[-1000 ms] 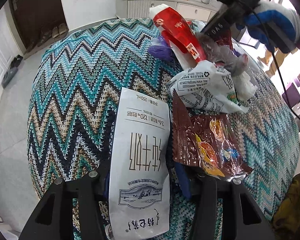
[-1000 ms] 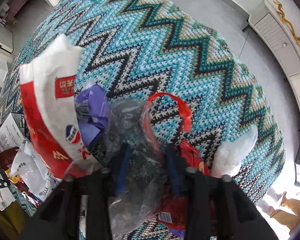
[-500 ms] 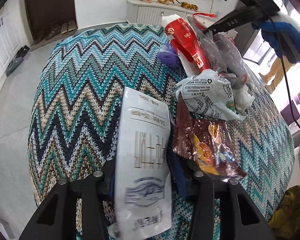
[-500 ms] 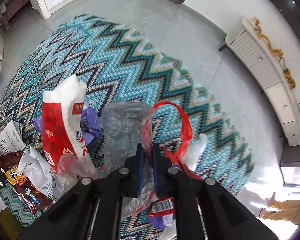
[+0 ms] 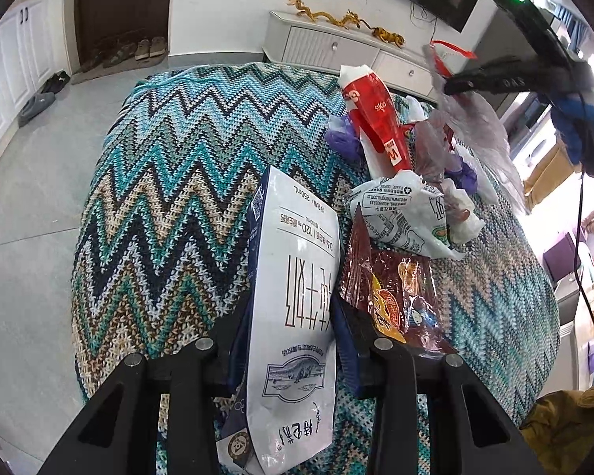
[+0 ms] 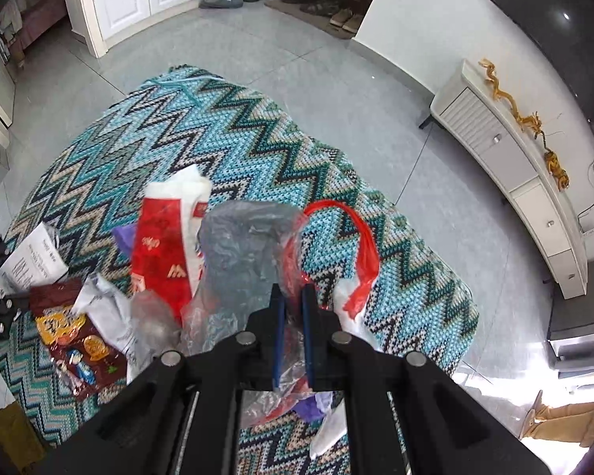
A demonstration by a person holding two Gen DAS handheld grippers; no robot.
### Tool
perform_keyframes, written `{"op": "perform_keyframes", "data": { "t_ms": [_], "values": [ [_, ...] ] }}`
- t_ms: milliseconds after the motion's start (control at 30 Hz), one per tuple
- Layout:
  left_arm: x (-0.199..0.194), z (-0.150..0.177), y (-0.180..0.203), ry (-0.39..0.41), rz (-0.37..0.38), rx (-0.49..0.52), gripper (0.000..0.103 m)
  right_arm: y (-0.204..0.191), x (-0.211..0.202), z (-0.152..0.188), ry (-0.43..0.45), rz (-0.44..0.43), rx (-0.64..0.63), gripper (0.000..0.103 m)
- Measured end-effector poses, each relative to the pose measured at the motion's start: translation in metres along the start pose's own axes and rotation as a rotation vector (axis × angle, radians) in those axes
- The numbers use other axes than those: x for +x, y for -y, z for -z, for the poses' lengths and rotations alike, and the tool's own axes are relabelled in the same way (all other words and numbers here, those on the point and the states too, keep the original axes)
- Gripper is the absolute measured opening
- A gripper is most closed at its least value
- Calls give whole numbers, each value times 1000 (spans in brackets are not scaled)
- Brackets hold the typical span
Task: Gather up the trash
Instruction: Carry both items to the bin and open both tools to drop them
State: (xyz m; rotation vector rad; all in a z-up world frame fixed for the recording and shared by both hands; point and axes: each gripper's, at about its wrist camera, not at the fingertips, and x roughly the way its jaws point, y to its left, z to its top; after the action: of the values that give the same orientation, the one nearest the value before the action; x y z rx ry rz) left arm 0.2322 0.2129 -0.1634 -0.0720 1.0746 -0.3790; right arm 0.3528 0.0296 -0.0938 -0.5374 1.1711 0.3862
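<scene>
Since a second ago both of my tools have come up off the zigzag blanket (image 5: 170, 182): my left tool (image 5: 293, 308) has lifted the white milk carton (image 5: 293, 316) so its far end tilts clear of the knit, and my right tool (image 6: 293, 308) has risen well above the pile, dragging the clear plastic bag (image 6: 245, 249) up with it. On the left, my tool points forward and slightly down along the blanket, its two blue-padded fingers (image 5: 346, 336) clamped on the carton's sides, the carton lying lengthwise between them with its printed face up. Just right of the carton lies a dark red snack wrapper (image 5: 392, 293) flat on the blanket, touching the carton's edge, and beyond it a crumpled white printed bag (image 5: 404, 213). Farther back stands a red and white packet (image 5: 378, 118), tilted, with a bit of purple plastic (image 5: 342, 138) at its foot. On the right, my tool looks steeply down from above; its fingers (image 6: 278, 336) are drawn close together and pinch the clear bag along with a red-handled bag (image 6: 360, 245), both hanging crumpled from the grip over the rest of the heap. A white scrap (image 6: 348, 304) sits just right of the fingers on the blanket, and a long white cabinet (image 6: 526, 182) stands against the wall across the tiled floor (image 6: 396, 111).
</scene>
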Motion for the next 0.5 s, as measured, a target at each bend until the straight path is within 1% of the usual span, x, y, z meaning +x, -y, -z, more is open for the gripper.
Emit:
{"op": "perform_keyframes", "data": {
  "t_ms": [133, 267, 500],
  "values": [
    [-13, 3, -3, 13, -10, -19, 36, -2, -11, 11, 7, 1, -16, 8],
    [-29, 3, -4, 44, -8, -42, 36, -4, -24, 26, 17, 12, -31, 8],
    [-58, 3, 10, 94, -4, -47, 36, -5, -33, 67, -1, 4, -28, 8]
  ]
}}
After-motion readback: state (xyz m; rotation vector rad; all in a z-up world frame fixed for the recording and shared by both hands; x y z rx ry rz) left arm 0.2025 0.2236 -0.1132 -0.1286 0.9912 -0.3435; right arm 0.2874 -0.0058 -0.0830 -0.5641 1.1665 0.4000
